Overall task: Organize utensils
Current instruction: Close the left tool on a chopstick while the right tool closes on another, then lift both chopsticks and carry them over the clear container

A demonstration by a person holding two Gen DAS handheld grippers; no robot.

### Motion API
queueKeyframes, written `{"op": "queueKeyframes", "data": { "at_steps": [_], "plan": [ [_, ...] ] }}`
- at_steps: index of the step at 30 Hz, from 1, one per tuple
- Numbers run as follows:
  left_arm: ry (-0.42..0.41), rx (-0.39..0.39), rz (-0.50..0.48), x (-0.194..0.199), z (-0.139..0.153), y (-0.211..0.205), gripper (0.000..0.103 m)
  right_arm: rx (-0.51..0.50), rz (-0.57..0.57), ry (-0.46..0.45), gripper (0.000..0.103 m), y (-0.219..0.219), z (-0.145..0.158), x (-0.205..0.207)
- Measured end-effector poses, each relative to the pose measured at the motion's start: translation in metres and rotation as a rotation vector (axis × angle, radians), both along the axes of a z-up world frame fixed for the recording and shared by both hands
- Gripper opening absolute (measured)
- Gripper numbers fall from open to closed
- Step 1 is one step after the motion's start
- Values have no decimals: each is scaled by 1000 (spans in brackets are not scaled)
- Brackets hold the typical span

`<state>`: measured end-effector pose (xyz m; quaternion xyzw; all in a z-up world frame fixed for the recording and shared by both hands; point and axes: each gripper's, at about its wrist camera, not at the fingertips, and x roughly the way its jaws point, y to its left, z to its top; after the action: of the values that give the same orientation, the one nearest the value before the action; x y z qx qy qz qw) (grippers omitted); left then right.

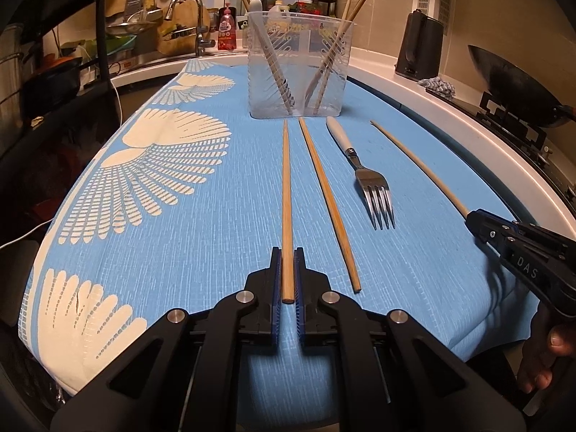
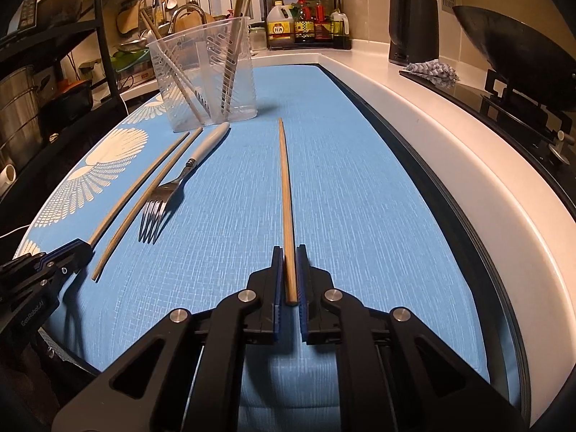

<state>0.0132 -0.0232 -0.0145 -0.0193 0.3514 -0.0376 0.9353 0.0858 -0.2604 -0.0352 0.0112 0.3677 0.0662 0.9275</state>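
Note:
My left gripper (image 1: 287, 255) is shut on the near end of a wooden chopstick (image 1: 286, 194) that lies on the blue cloth (image 1: 201, 237). My right gripper (image 2: 289, 253) is shut on the near end of another chopstick (image 2: 286, 187); it also shows in the left wrist view (image 1: 478, 223). Between them lie a third chopstick (image 1: 327, 201) and a white-handled fork (image 1: 370, 180). A clear plastic holder (image 1: 297, 68) at the far end of the cloth holds several chopsticks and a white-handled utensil.
A white counter rim (image 2: 450, 151) curves along the right, with a stove and black wok (image 2: 518, 54) beyond. A black kettle (image 2: 414, 25) and condiment rack (image 2: 306, 21) stand at the back. A sink faucet (image 1: 187, 18) and dish racks are at the left.

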Motion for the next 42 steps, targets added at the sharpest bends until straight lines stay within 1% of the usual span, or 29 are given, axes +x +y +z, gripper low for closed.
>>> {"op": "queueKeyframes", "data": {
  "at_steps": [33, 36, 39, 42],
  "plan": [
    [-27, 11, 20, 8, -1, -3, 7, -16, 6, -3, 9, 4, 1, 4],
    [-23, -1, 20, 9, 0, -2, 7, -29, 10, 0, 7, 6, 1, 3],
    [-25, -8, 19, 8, 2, -1, 7, -34, 13, 8, 6, 7, 4, 2],
    [-42, -9, 19, 6, 7, 1, 7, -42, 13, -12, 6, 9, 14, -3]
  ]
}}
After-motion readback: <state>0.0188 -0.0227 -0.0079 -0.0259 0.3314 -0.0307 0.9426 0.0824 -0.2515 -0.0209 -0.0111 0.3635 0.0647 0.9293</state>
